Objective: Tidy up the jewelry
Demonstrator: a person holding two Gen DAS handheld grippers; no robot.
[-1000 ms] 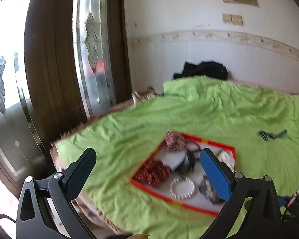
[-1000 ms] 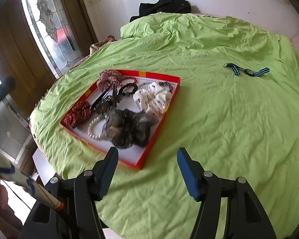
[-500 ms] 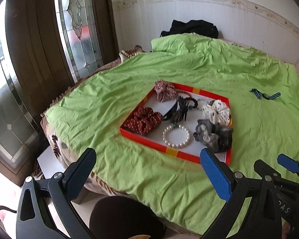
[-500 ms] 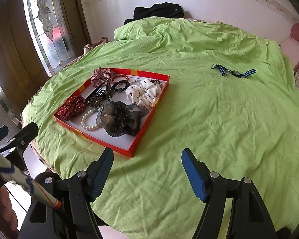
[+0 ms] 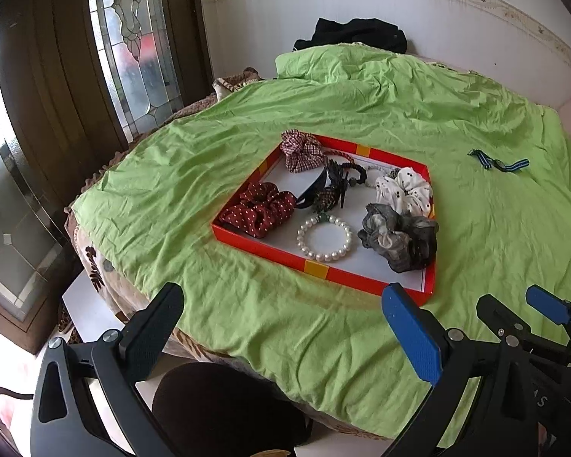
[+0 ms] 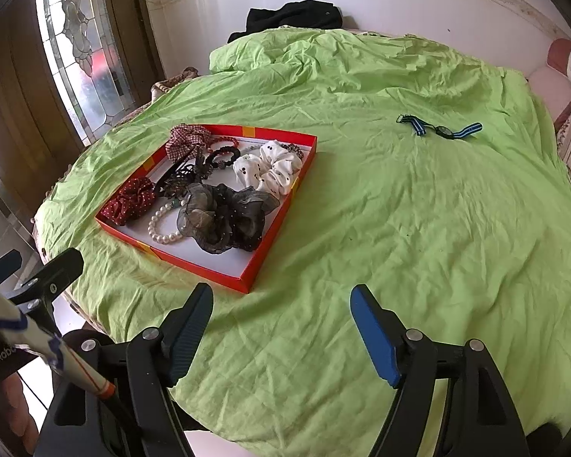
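1. Both tongs hover above a green bedspread [image 6: 399,228], the left gripper [image 5: 281,327] and right gripper [image 6: 281,323] each spread wide and holding nothing.
2. Ahead of the left gripper lies the red tray [image 5: 323,266], already holding scrunchies, a dark hair clip [image 5: 329,190] and a pearl bracelet [image 5: 325,238].
3. The striped-band watch [image 6: 439,129] lies alone on the cloth, far ahead and right of the right gripper, well apart from the tray.
4. The step in hand appears to be the approach; the watch looks like the last loose piece.
5. The next move likely calls for the right gripper to reach forward, close on the thin strap, and carry it leftward to the tray.
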